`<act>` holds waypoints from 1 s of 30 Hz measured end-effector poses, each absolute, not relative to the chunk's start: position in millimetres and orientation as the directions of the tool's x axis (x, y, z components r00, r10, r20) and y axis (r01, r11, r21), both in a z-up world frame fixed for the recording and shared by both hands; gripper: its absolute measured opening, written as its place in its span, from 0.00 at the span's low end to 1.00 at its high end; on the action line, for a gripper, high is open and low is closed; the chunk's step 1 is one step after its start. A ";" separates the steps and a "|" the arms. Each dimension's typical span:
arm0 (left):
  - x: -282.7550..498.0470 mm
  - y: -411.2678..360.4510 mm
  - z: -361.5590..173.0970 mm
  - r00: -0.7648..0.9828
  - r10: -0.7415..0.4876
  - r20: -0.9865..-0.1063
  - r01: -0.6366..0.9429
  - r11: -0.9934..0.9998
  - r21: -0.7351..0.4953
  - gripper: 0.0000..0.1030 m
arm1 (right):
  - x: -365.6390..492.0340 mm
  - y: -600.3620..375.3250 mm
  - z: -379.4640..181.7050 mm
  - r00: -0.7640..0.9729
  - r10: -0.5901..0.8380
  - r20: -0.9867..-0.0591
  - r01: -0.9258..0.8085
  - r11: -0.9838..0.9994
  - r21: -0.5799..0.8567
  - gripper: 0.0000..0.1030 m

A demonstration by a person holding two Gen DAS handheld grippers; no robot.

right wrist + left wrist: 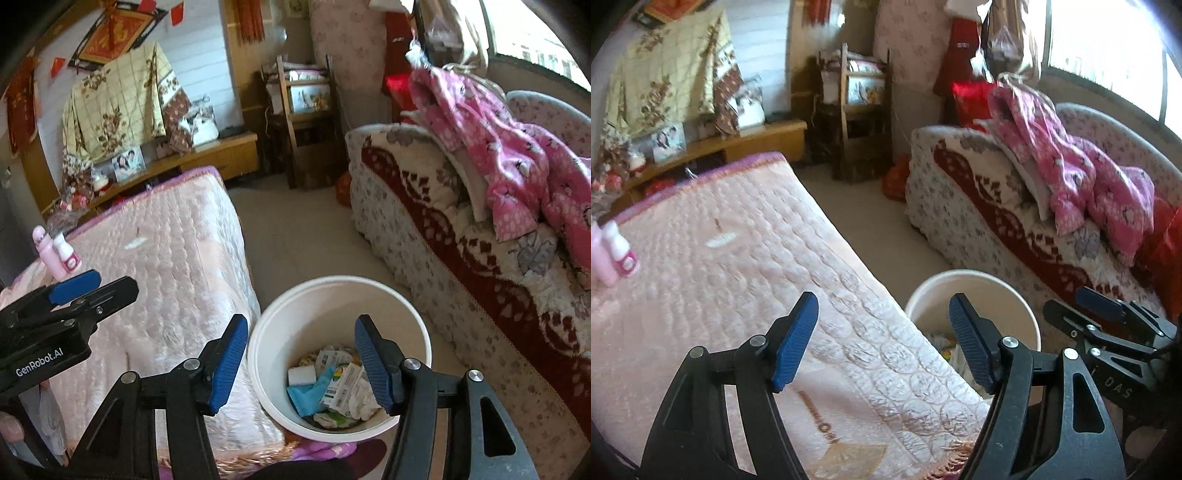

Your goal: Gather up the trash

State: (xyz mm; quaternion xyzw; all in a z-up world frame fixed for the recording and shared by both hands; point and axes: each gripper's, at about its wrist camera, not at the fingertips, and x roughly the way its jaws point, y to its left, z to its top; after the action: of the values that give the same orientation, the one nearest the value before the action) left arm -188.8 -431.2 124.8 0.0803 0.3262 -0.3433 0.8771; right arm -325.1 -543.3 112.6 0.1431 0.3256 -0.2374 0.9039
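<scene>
Left tongs (882,339) released, empty, over bed (738,266) edge. Right tongs (301,363) released, empty, just above bucket (369,291), likely for dropping trash (332,387), which lay inside below. Bottles (59,254) beyond left tongs, perhaps not trash.

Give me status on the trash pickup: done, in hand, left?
Done: wrappers and tissue lie in the white bin. In hand: nothing; left gripper and right gripper are both empty. Left: a white scrap on the pink bed cover.
</scene>
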 end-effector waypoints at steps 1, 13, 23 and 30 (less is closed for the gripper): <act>-192.4 -425.6 130.7 0.564 -0.556 -0.610 0.654 0.752 -0.080 0.70 | -327.6 -539.4 117.7 0.681 -0.350 -0.643 0.529 0.842 0.102 0.57; -222.5 -384.4 165.4 0.624 -0.603 -0.498 0.654 0.751 -0.089 0.71 | -349.1 -492.7 166.4 0.725 -0.453 -0.518 0.556 0.829 0.053 0.71; -237.4 -368.2 177.0 0.649 -0.608 -0.457 0.651 0.755 -0.082 0.70 | -364.3 -472.9 179.9 0.738 -0.473 -0.481 0.557 0.830 0.039 0.72; -241.6 -366.9 176.9 0.651 -0.608 -0.455 0.650 0.756 -0.079 0.70 | -370.1 -469.8 182.3 0.743 -0.475 -0.472 0.556 0.830 0.041 0.73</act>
State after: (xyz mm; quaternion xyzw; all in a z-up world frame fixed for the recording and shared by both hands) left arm -241.6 -366.9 176.9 0.0458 0.2334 -0.3465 0.9074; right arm -370.1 -469.8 182.3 0.0899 0.2274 -0.2773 0.9291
